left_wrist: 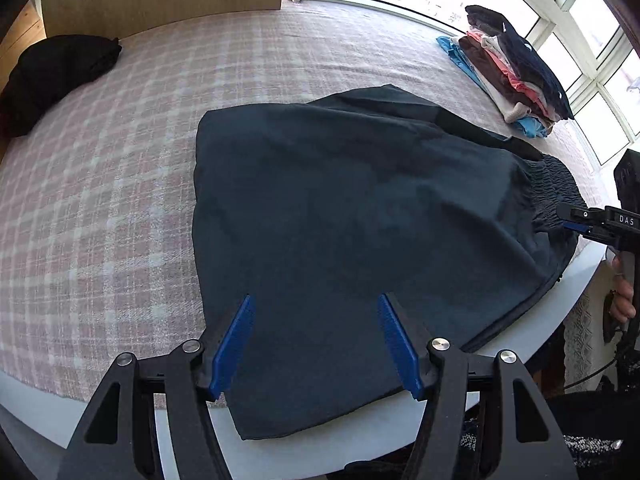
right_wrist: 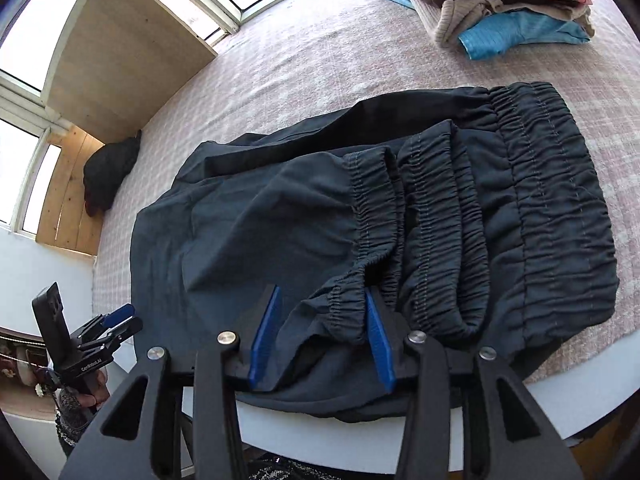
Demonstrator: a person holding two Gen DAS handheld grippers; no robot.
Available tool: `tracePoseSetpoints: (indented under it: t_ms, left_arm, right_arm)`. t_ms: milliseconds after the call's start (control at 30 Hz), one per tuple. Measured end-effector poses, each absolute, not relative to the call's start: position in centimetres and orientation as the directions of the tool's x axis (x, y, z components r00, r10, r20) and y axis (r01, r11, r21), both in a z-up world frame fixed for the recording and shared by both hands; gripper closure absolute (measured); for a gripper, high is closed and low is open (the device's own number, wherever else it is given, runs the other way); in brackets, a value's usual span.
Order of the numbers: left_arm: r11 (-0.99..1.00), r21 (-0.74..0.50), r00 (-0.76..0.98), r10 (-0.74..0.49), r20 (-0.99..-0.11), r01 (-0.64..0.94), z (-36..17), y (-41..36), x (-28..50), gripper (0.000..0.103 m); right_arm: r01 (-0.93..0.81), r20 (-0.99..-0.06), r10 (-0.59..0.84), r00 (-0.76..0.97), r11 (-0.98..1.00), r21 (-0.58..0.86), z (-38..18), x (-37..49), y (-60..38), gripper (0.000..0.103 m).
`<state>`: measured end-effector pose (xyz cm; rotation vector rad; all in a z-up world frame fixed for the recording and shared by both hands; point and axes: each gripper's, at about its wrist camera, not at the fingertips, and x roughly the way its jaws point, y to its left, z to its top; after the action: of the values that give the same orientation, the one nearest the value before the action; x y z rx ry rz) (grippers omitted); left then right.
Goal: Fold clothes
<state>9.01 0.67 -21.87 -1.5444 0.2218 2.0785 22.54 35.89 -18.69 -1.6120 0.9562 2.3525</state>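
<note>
Straddling dark trousers [left_wrist: 360,208], left tool [left_wrist: 316,344] gapes wide; right tool [right_wrist: 322,340] likewise.

1. Left gripper [left_wrist: 316,340]: matte black two-finger frame with triangular cut-outs, round silver pivot screws, ribbed blue finger pads [left_wrist: 234,344].
2. Right gripper [right_wrist: 322,336]: same black frame, silver screws, blue pads [right_wrist: 266,340].
3. Side views: white lettering, "DAS" and "GenRobot.AI".
4. Person's sleeve [right_wrist: 68,404]: black-and-white speckled knit.
</note>
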Motion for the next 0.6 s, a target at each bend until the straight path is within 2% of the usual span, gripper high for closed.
tracePoseSetpoints:
  t_ms: [133, 200, 233, 433, 600]
  left_arm:
    - [-0.814, -0.172, -0.186, 0.323, -0.928, -0.555, -22.4, 1.0, 8.4, 0.042]
    - [-0.798, -0.168, -0.179, 0.325, -0.929, -0.578, -22.7, 1.2, 8.1, 0.042]
    - [-0.79, -0.167, -0.173, 0.326, -0.929, -0.59, -22.8, 1.4, 8.0, 0.042]
    - [-0.744, -0.164, -0.146, 0.333, -0.932, -0.648, -23.3, 2.2, 7.8, 0.042]
    - [-0.73, -0.181, -0.152, 0.364, -0.919, -0.659, -22.3, 2.4, 7.8, 0.042]
  right_arm:
    - [-0.457, -0.914, -0.115, -0.39, -0.837, 0.3, -18.9, 22.1, 34.8, 0.062]
    - [-0.436, -0.916, -0.074, -0.395, -0.862, 0.258, -18.8, 22.1, 34.2, 0.091]
    - [-0.425, -0.916, -0.055, -0.397, -0.874, 0.237, -18.8, 22.1, 34.0, 0.096]
    - [-0.404, -0.881, 0.02, -0.472, -0.893, 0.196, -16.2, 23.6, 34.0, 0.098]
    - [-0.46, -0.898, 0.111, -0.426, -0.881, 0.109, -14.8, 25.3, 35.9, 0.098]
